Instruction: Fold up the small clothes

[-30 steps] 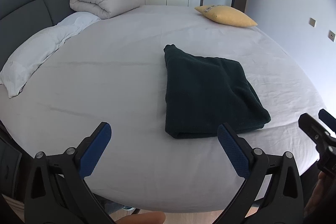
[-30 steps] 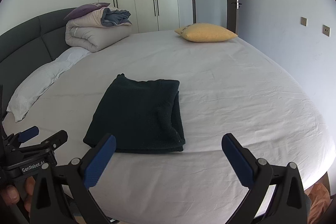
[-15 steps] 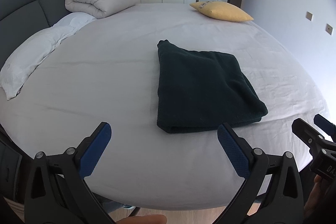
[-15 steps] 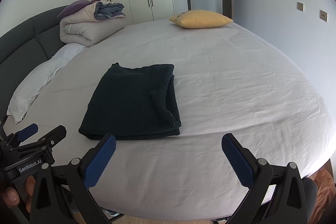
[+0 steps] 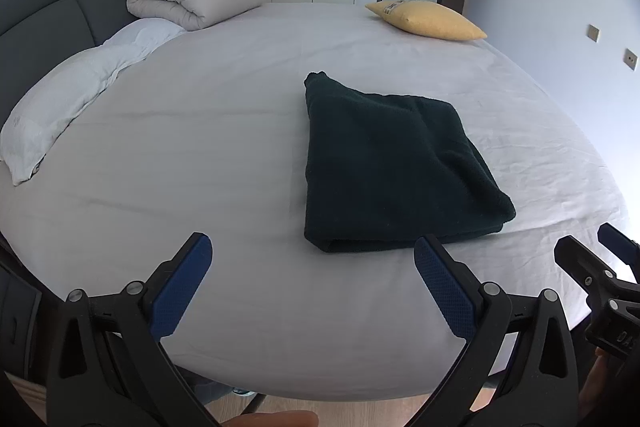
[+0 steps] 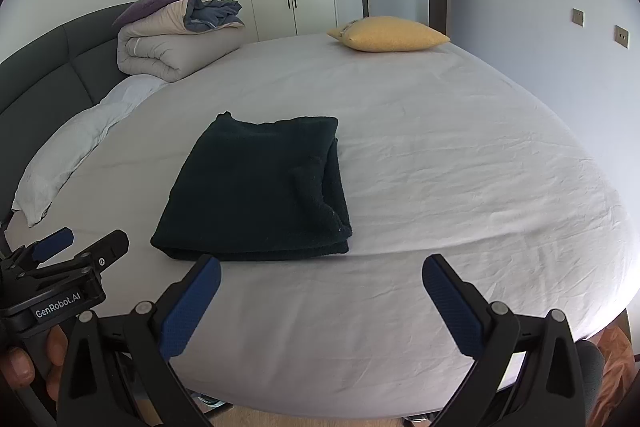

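Dark green knit garment (image 5: 394, 163) lies folded into a thick rectangle mid-bed (image 5: 200, 155), nearer the near edge, touching nothing else. Left gripper (image 5: 312, 279) and right gripper (image 6: 320, 291) both hover off the near edge, fingers spread wide, holding nothing. Fabric looks soft, bulky, light, non-slippery; layers likely to shift. Best grip: the near folded edge corners, pinching all layers together.

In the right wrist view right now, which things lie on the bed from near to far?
Dark folded garment → white pillow by the headboard → rolled duvet → yellow cushion at the far edge.
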The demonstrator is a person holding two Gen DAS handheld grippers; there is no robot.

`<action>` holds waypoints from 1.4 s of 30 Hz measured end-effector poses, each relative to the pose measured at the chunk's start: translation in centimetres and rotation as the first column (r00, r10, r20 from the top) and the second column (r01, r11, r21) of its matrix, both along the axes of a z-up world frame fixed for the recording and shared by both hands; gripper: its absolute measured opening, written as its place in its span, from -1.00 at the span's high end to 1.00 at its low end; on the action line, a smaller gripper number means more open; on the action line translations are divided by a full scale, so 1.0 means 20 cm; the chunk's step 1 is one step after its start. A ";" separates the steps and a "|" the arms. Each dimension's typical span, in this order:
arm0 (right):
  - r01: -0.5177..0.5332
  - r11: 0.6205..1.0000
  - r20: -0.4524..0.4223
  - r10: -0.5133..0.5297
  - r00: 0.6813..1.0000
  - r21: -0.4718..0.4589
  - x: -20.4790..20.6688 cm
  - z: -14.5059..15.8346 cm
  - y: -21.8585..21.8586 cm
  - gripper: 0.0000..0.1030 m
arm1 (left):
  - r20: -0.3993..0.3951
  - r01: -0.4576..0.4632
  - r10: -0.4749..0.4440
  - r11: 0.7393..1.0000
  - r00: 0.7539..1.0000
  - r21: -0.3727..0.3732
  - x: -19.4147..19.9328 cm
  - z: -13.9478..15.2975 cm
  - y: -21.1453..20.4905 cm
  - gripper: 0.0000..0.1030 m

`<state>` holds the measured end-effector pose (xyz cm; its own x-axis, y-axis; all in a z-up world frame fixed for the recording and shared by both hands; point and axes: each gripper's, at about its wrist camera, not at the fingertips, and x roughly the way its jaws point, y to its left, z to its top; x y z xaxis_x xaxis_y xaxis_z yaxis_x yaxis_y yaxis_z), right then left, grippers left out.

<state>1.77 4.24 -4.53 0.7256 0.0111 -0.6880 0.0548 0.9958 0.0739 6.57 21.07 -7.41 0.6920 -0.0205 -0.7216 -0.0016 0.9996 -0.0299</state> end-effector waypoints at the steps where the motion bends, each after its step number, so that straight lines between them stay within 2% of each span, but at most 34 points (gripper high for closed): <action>1: 0.000 1.000 -0.001 0.000 1.000 0.000 0.00 0.00 0.00 -1.00 | 0.000 0.000 0.000 1.000 1.000 0.000 0.00 0.00 0.00 -1.00; 42: -0.006 1.000 -0.007 0.006 1.000 0.003 0.00 -0.01 0.02 -1.00 | -0.007 0.003 -0.003 1.000 1.000 0.000 -0.01 -0.01 -0.01 -1.00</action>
